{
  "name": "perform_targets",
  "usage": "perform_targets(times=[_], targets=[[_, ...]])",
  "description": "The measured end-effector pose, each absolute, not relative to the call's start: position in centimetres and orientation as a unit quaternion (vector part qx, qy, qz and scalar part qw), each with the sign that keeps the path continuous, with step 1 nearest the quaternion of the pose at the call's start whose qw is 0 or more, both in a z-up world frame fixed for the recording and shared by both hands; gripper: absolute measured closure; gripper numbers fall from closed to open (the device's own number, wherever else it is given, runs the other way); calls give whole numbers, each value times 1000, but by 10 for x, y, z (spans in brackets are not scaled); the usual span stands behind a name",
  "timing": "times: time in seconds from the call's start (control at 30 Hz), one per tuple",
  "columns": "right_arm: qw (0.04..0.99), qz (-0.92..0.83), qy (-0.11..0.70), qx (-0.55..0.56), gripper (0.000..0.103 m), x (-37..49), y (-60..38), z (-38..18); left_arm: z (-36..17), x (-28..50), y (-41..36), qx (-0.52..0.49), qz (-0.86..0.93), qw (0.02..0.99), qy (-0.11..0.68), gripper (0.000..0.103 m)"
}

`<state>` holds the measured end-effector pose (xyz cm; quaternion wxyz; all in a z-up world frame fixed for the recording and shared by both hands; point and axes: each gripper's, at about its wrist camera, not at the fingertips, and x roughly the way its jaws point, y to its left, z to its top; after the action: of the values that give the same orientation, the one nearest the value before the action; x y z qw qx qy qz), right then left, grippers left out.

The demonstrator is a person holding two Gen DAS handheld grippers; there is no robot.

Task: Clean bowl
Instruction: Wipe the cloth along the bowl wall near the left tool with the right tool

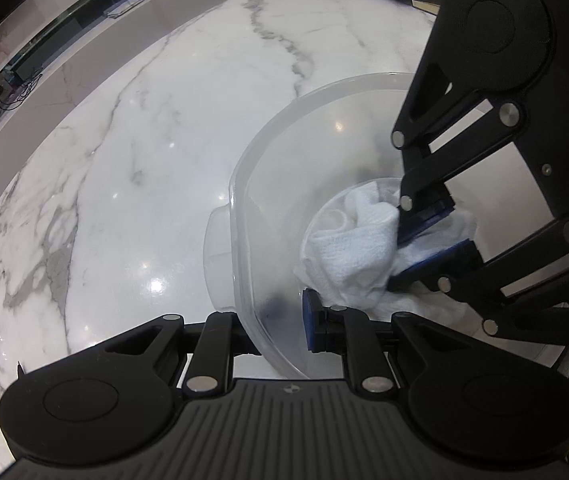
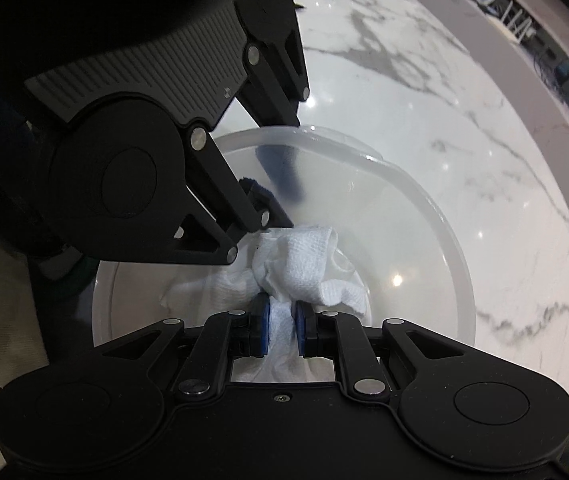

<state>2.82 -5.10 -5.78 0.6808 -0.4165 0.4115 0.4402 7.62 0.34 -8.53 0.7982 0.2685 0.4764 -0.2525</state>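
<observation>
from the left wrist view, the left gripper [image 1: 280, 326] is closed on the near wall of the clear bowl [image 1: 244, 184], one pad inside and one outside, and holds it on the marble counter [image 1: 124, 140]. the right gripper [image 1: 424, 246] is down at the bottom with a white cloth [image 1: 356, 248].

from the right wrist view, the right gripper [image 2: 280, 326] is clamped on the cloth [image 2: 304, 268], which lies bunched on the floor of the bowl [image 2: 444, 240]. i think the wiping is in hand; next the cloth should be swept around the inner wall while the left keeps the bowl steady.
</observation>
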Motion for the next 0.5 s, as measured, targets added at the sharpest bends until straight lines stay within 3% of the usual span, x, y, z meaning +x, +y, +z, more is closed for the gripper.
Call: perform_targets(times=[0.5], targets=[[676, 394, 433, -447, 91, 26, -56, -59, -86, 78, 3, 269, -251, 798, 477, 89]])
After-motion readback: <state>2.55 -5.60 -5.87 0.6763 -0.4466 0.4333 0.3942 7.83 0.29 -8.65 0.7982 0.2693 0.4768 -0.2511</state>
